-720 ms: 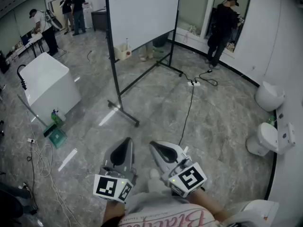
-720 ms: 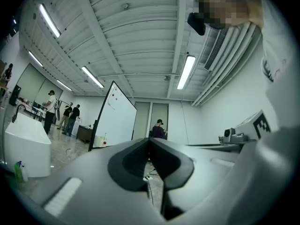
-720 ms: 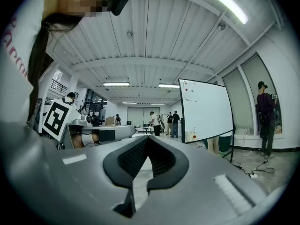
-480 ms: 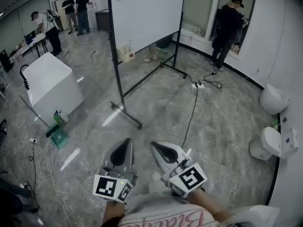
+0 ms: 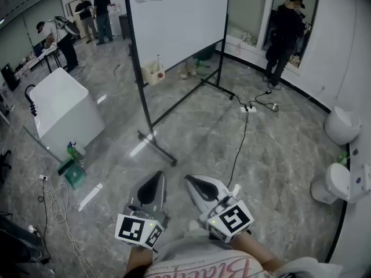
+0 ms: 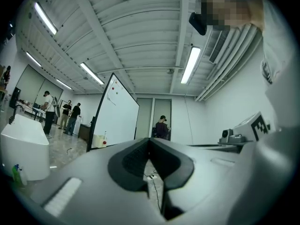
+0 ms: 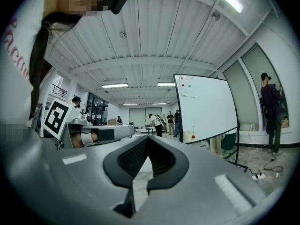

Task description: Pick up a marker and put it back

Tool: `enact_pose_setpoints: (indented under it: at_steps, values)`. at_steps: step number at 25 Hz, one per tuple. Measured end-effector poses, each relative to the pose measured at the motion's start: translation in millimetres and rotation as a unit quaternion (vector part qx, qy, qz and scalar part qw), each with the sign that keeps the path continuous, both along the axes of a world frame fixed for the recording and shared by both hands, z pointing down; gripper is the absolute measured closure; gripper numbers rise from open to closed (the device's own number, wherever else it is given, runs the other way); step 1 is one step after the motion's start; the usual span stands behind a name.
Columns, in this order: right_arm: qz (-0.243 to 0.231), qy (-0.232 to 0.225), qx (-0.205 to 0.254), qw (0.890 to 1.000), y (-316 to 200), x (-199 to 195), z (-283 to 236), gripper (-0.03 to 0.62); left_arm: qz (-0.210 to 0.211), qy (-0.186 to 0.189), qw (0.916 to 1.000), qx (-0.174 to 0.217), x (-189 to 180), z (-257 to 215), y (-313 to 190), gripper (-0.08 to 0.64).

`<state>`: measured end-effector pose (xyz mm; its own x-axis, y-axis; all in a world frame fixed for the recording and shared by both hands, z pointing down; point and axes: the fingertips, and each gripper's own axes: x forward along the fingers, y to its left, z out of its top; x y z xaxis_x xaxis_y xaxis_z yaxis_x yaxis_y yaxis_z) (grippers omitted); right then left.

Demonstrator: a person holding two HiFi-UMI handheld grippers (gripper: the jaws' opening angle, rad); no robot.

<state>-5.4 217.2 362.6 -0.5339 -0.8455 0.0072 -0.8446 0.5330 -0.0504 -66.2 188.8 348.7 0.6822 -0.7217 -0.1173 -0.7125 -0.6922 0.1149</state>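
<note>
A whiteboard (image 5: 177,16) on a black wheeled stand (image 5: 156,146) stands ahead of me across the floor. Low on it, by a pale box (image 5: 152,71), is a small red-tipped item (image 6: 104,134), too small to identify as a marker. My left gripper (image 5: 155,176) and right gripper (image 5: 192,180) are held side by side close to my body, well short of the board. Both are shut with nothing between the jaws; the fingertips meet in the left gripper view (image 6: 149,139) and in the right gripper view (image 7: 147,138).
A white cabinet (image 5: 64,109) stands to the left, with a green bottle (image 5: 71,150) and loose cables (image 5: 49,196) near it. A black cord (image 5: 237,149) runs to a power strip (image 5: 248,109). White round bins (image 5: 342,123) line the right wall. A person (image 5: 287,33) stands back right, others far left.
In the head view the whiteboard stand, cord and floor objects have slid slightly down and right. Both grippers keep the same shut pose near my body.
</note>
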Motion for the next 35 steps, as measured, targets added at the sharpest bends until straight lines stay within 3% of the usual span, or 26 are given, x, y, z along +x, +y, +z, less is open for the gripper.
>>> enact_pose_setpoints:
  at_steps: [8,17,35]
  values:
    - [-0.041,0.005,0.021,0.999,-46,23,-3,0.591,-0.019,-0.005,0.9998,-0.009,30,10,-43,0.56]
    - [-0.046,0.004,0.0,0.999,-102,31,13,0.591,-0.022,-0.012,0.9993,-0.027,39,20,-100,0.56]
    - [0.005,0.02,-0.007,1.0,-329,23,5,0.591,0.026,-0.004,0.9994,-0.024,34,11,-326,0.56]
